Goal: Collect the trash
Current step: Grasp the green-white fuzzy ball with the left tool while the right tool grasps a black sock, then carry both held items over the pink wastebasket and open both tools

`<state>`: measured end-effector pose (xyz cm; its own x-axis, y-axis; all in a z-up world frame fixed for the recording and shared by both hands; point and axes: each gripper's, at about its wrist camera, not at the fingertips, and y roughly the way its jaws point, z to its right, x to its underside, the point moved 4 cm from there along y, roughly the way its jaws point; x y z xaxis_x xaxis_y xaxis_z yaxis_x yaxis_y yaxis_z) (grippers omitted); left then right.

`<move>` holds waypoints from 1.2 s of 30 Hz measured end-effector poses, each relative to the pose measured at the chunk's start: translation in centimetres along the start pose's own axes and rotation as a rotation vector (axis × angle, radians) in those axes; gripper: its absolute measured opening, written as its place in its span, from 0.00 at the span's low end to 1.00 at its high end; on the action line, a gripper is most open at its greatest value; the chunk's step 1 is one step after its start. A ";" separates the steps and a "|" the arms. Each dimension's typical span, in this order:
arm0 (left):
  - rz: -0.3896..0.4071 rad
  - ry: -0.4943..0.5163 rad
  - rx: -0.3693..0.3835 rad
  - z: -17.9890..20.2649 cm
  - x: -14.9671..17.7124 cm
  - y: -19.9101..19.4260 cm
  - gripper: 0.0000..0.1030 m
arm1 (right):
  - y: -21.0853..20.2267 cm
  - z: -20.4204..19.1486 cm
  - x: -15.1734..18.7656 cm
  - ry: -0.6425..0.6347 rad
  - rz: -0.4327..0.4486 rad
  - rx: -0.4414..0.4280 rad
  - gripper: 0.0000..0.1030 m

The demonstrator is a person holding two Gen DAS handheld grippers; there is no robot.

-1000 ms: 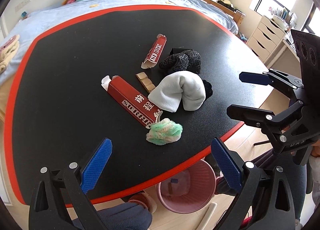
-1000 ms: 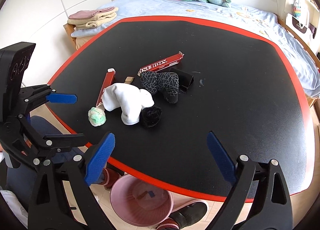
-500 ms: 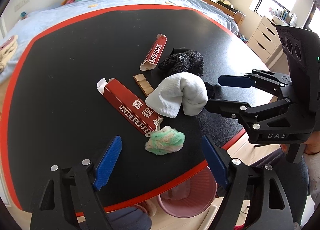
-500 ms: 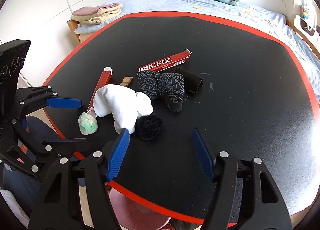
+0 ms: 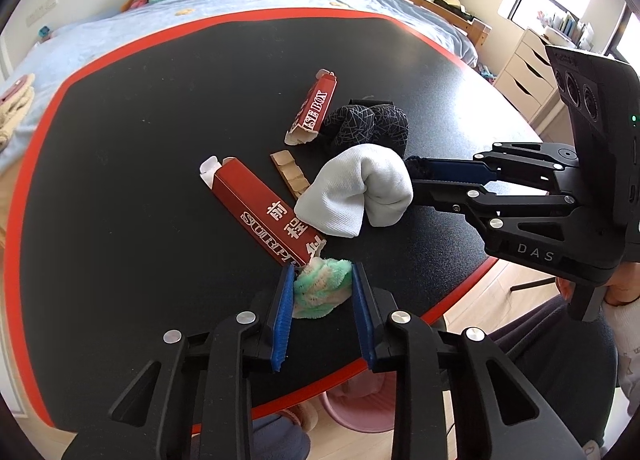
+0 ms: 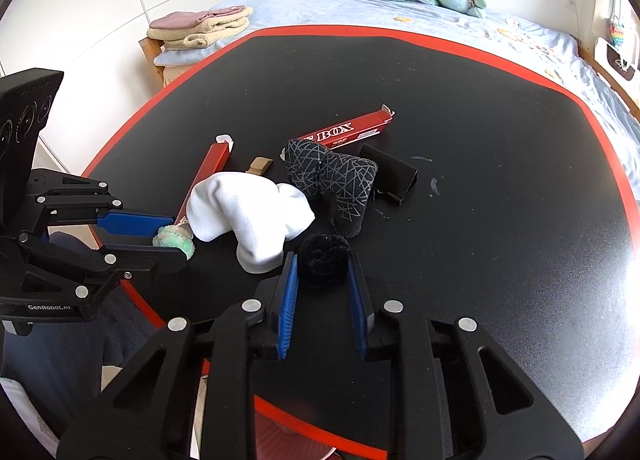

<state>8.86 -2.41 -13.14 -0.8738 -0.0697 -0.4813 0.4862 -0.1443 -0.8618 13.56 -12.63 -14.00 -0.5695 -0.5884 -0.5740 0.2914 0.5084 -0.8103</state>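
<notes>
Step in hand: grasping, both sides at once.

- Left gripper (image 5: 322,292): jaws have just been closing and now clamp a green-and-white fuzzy wad (image 5: 322,290) at the near edge of the surface (image 5: 140,108), touching the near end of a long red carton (image 5: 264,212).
- Right gripper (image 6: 322,280): jaws have just been closing and are now clenched on a black fuzzy ball (image 6: 323,258), which sits just right of a folded white sock (image 6: 252,216), touching it or nearly so.
- Second red carton (image 6: 348,132), lettered "BOX": far of centre, lying flat, untouched.
- Black patterned sock (image 6: 340,180): between the white sock and the second carton; its end overlaps that carton.
- Small black folded card or holder (image 6: 390,174): just right of the patterned sock.
- Strip of brown card (image 5: 290,174): between the two cartons, partly under the white sock.
- Pink bin (image 5: 348,412): on the floor below the near rim of the surface, mostly hidden by the left gripper.

Judgement: both wads appear seated between the pads, neither lifted yet. The next move calls for raising each clear of its neighbour, so that the carton and white sock are not dragged, then carrying them over the near rim and releasing above the bin. Both are soft and will compress; a light hold may let them slip. Cartons and card strip remain.
</notes>
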 end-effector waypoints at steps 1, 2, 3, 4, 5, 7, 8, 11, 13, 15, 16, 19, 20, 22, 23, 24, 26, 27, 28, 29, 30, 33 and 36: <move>0.000 0.001 0.001 0.1 0.0 0.0 0.27 | -0.1 0.0 0.0 0.000 0.001 0.003 0.21; 0.001 0.002 0.002 0.1 0.0 -0.1 0.27 | -0.2 0.0 0.1 0.001 0.003 0.006 0.21; 0.002 0.002 0.001 0.0 0.1 -0.2 0.27 | -0.3 0.0 0.1 0.002 0.005 0.007 0.21; 0.003 0.002 0.001 0.0 0.1 -0.3 0.27 | -0.5 -0.1 0.2 0.003 0.005 0.009 0.21; 0.005 0.002 0.001 0.0 0.2 -0.4 0.27 | -0.7 -0.1 0.3 0.004 0.006 0.012 0.21; 0.008 0.002 0.003 0.2 0.2 -0.6 0.27 | -1.1 -0.1 0.4 0.008 0.010 0.017 0.21; 0.008 0.003 0.004 0.4 -0.2 -0.5 0.27 | -1.3 -0.1 0.5 0.011 0.013 0.020 0.21; 0.015 0.006 0.006 0.4 -0.2 -1.1 0.27 | -2.2 -0.2 0.6 0.019 0.022 0.026 0.21; 0.022 0.010 0.006 0.5 -0.2 -1.5 0.27 | -2.8 -0.4 0.5 0.024 0.028 0.028 0.20; 0.029 0.016 0.008 0.6 -0.3 -2.0 0.27 | -3.5 -0.6 0.6 0.027 0.035 0.032 0.20; 0.033 0.021 0.009 0.7 -0.3 -2.2 0.27 | -3.9 -0.7 0.7 0.031 0.040 0.032 0.20; 0.043 0.035 0.017 1.3 -0.2 -3.1 0.27 | -5.3 -1.1 1.0 0.040 0.051 0.035 0.20; 0.046 0.041 0.020 1.5 -0.2 -3.5 0.27 | -5.8 -1.2 1.2 0.043 0.054 0.036 0.20; 0.052 0.051 0.024 1.9 -0.2 -4.0 0.27 | -6.7 -1.5 1.6 0.052 0.060 0.037 0.20; 0.055 0.056 0.026 2.0 0.0 -4.2 0.27 | -7.2 -1.7 1.8 0.056 0.063 0.038 0.20; 0.056 0.062 0.029 2.3 0.0 -4.4 0.27 | -7.7 -1.9 2.0 0.058 0.064 0.040 0.20; 0.059 0.073 0.036 2.7 0.2 -4.8 0.27 | -8.5 -2.4 2.6 0.060 0.067 0.043 0.20; 0.061 0.078 0.038 3.0 0.4 -5.1 0.27 | -8.9 -2.6 2.8 0.062 0.068 0.045 0.20; 0.063 0.082 0.042 3.2 0.6 -5.3 0.27 | -9.4 -2.8 3.1 0.063 0.068 0.044 0.20; 0.066 0.087 0.045 3.5 0.8 -5.5 0.27 | -9.7 -3.0 3.4 0.064 0.069 0.044 0.20; 0.067 0.093 0.049 3.7 1.0 -5.7 0.27 | -10.1 -3.2 3.7 0.065 0.070 0.046 0.20; 0.067 0.111 0.063 4.6 1.6 -6.2 0.27 | -11.3 -3.8 5.0 0.073 0.070 0.049 0.20; 0.064 0.129 0.077 5.3 2.2 -6.5 0.27 | -12.3 -4.4 6.1 0.079 0.068 0.051 0.20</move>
<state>3.71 -6.83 -7.73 -0.8305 0.0451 -0.5553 0.5340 -0.2196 -0.8165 3.11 -19.72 -6.99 -0.6053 -0.5009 -0.6187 0.3695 0.5116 -0.7757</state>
